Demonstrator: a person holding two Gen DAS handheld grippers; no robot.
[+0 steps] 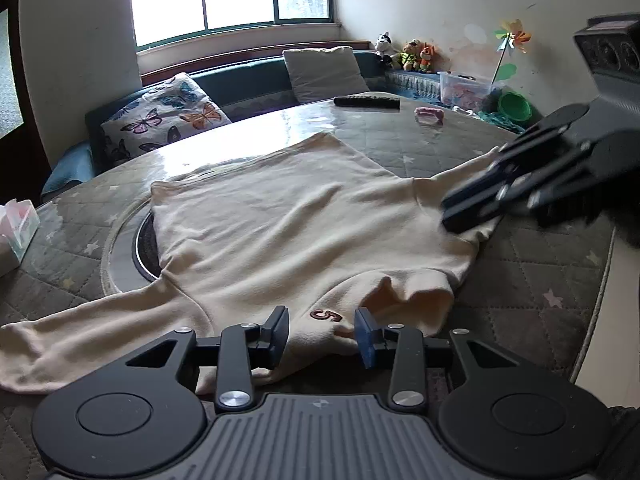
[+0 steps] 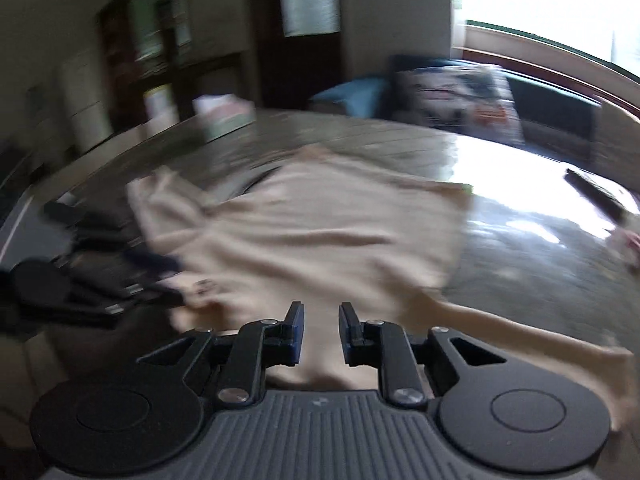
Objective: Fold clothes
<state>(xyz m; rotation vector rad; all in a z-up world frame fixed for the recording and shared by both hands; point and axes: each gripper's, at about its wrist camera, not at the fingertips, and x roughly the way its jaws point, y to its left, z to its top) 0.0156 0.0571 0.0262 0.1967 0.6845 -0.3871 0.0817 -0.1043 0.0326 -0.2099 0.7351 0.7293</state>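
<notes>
Tissue box [image 1: 18, 226]: far left edge of the left wrist view, sitting on the table [image 1: 520, 280], a round top under a quilted grey cover with small stars.
Shirt [image 1: 304, 232]: cream, soft and fleecy, spread nearly flat across the middle of the table; one sleeve trails to the lower left, the other runs to the right edge.
Number patch [image 1: 326, 315]: a dark red "5" stitched near the collar, bottom centre.
Left tongs [image 1: 322, 334]: half open, pads either side of the collar area, nothing pinched that I can see.
Right tongs [image 2: 321, 330]: narrowly parted over the cloth near the right sleeve; the view is blurred, and no fabric looks clamped.
Remote [image 1: 367, 102]: black bar at upper centre, well apart from the shirt.
Progress: judging by the flat body and both sleeves out, no fold is made yet; sleeves and body all remain.
</notes>
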